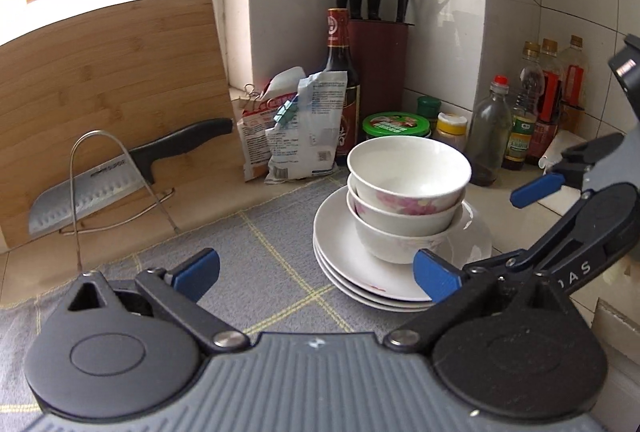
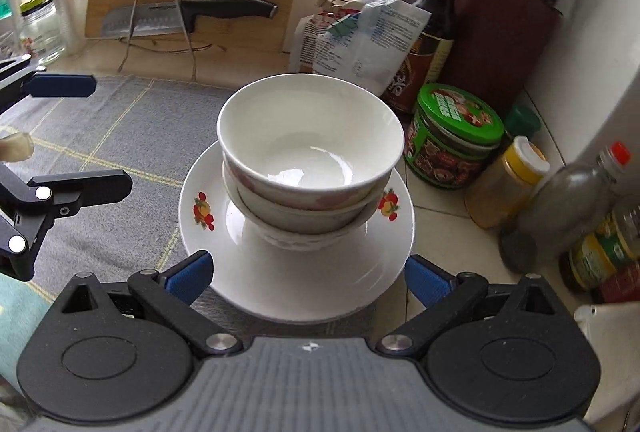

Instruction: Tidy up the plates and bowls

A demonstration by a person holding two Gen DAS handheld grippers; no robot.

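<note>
Three white bowls [image 1: 408, 171] with pink flower prints are nested upright on a stack of three white plates [image 1: 340, 244] on a grey checked mat [image 1: 248, 244]. In the right wrist view the bowls [image 2: 310, 147] sit on the top plate [image 2: 304, 284], which has fruit prints. My left gripper [image 1: 316, 272] is open and empty, low over the mat just left of the plates. My right gripper [image 2: 308, 278] is open and empty, above the near rim of the plates. It also shows in the left wrist view [image 1: 556, 171] at the right.
A cutting board [image 1: 108, 103] with a knife [image 1: 120, 167] on a wire rack leans at the back left. Food bags [image 1: 296, 127], a dark sauce bottle [image 1: 340, 71], a knife block [image 1: 376, 59], a green tin [image 2: 452, 135], and several bottles [image 1: 528, 111] crowd the corner behind and right.
</note>
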